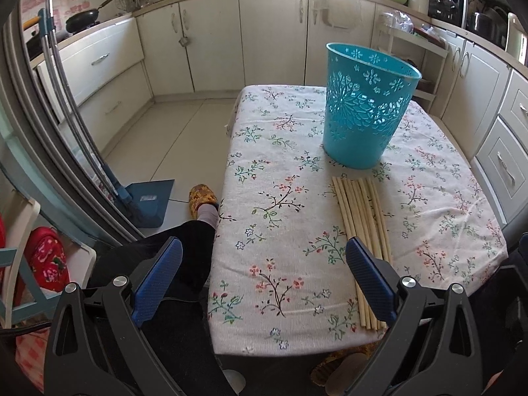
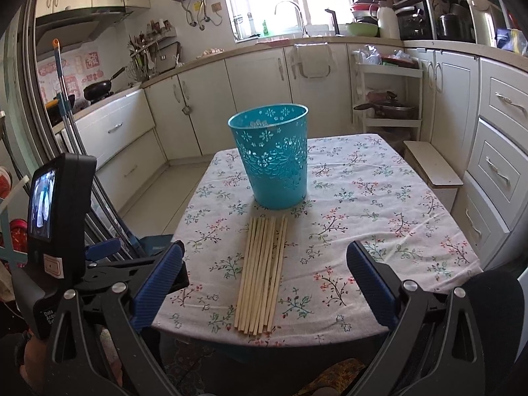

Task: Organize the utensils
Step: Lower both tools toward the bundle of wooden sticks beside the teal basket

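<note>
Several pale wooden chopsticks [image 2: 262,274] lie side by side on the floral tablecloth [image 2: 363,204], pointing toward a blue perforated plastic basket [image 2: 274,158] that stands upright behind them. In the left wrist view the chopsticks [image 1: 361,231] lie in front of the basket [image 1: 366,109]. My left gripper [image 1: 264,250] is open and empty, above the table's near edge, with its right finger over the chopsticks' near ends. My right gripper [image 2: 265,254] is open and empty, hovering above the chopsticks.
The small table stands in a kitchen with white cabinets [image 2: 257,89] around it. A blue dustpan [image 1: 150,203] and broom handles lean at the left. My leg and slippered foot [image 1: 201,198] are beside the table's left edge. The left gripper's body [image 2: 56,217] shows at the left.
</note>
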### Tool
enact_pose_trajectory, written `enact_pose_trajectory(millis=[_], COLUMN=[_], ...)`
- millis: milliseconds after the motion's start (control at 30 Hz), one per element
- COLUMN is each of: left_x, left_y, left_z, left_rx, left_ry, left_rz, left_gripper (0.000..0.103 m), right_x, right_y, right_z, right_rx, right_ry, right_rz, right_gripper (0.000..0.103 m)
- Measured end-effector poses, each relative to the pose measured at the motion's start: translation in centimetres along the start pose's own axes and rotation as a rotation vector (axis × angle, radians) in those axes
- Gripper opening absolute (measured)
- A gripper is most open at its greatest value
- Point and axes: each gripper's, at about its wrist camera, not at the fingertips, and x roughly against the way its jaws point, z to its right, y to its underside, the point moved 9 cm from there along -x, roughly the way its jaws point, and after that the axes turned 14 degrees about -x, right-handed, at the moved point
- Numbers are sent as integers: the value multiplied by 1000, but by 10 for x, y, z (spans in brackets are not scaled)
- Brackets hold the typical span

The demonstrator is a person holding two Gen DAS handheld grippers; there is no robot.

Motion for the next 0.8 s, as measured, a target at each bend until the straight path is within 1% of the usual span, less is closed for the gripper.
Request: enact_pose_trajectory(millis=[33, 100, 167, 200, 267, 300, 333, 367, 400, 467, 500, 567, 633, 700, 800], left_x=[-5, -11, -17, -19, -25, -27, -30, -31, -33, -39, -41, -48, -54, -59, -67], left_y=[0, 0, -1, -2, -2, -2, -1, -1, -1, 0, 0, 0, 0, -1, -3], left_z=[0, -3, -6, -7, -8, -9, -9, -13, -13, -12, -12, -12, -13, -12, -12], left_rx=[-3, -10, -2, 2, 14, 10, 10, -4, -4, -3, -3, 1, 7, 12, 14], left_ry=[-4, -17, -22, -26, -21, -29, -31, -54, -53, -49, -48, -42, -36, -31, -30], left_rz=[-8, -28, -39, -37, -43, -48, -56, -54, -56, -65, -67, -82, -89, -98, -105], left_gripper=[95, 95, 95, 95, 95, 95, 95, 95, 95, 95, 95, 95, 95, 95, 95], right_x=[-4, -16, -33, -41, -66, -76, -85, -93, -101, -117, -122, -137, -149, -157, -161], right_y=[0, -3, -2, 0, 5, 8, 9, 10, 10, 13, 14, 16, 17, 16, 14], right_z=[2, 5, 11, 14, 22, 24, 26, 28, 29, 32, 34, 40, 45, 50, 47], right_rx=[5, 17, 19, 17, 2, -17, -18, -32, -30, -23, -23, -20, -24, -29, -1], right_ry=[5, 11, 15, 20, 18, 11, 9, 4, 11, 21, 28, 48, 71, 76, 78], right_rz=[-4, -7, -39, -58, -120, -159, -177, -197, -208, -236, -245, -271, -288, -297, -296], right_gripper=[96, 91, 75, 72, 56, 51, 45, 40, 38, 31, 30, 23, 19, 18, 18])
